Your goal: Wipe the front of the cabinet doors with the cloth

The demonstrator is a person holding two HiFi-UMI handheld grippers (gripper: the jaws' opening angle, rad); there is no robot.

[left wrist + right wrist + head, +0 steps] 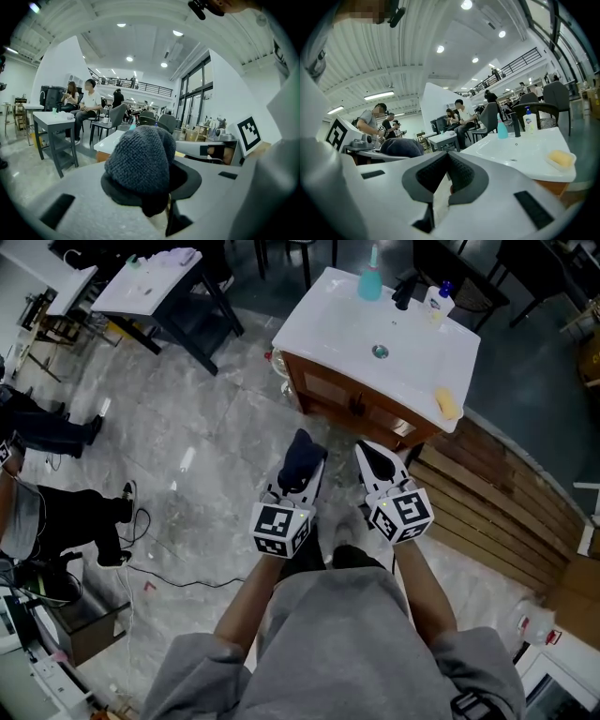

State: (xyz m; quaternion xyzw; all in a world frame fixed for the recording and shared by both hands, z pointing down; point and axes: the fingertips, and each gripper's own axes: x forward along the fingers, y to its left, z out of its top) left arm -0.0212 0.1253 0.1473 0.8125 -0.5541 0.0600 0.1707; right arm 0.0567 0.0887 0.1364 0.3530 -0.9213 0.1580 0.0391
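The cloth is a dark knitted wad, and my left gripper is shut on it. In the left gripper view the cloth bulges over the jaws of the left gripper and hides their tips. My right gripper is beside it, shut and empty; in its own view the right gripper has its pads pressed together. Both are held above the floor, short of the wooden cabinet doors under the white sink top. The cloth also shows at the left of the right gripper view.
On the sink top are a yellow sponge, a teal bottle, a black faucet and a white bottle. Wooden slats lie to the right. A grey table stands far left; a cable crosses the floor.
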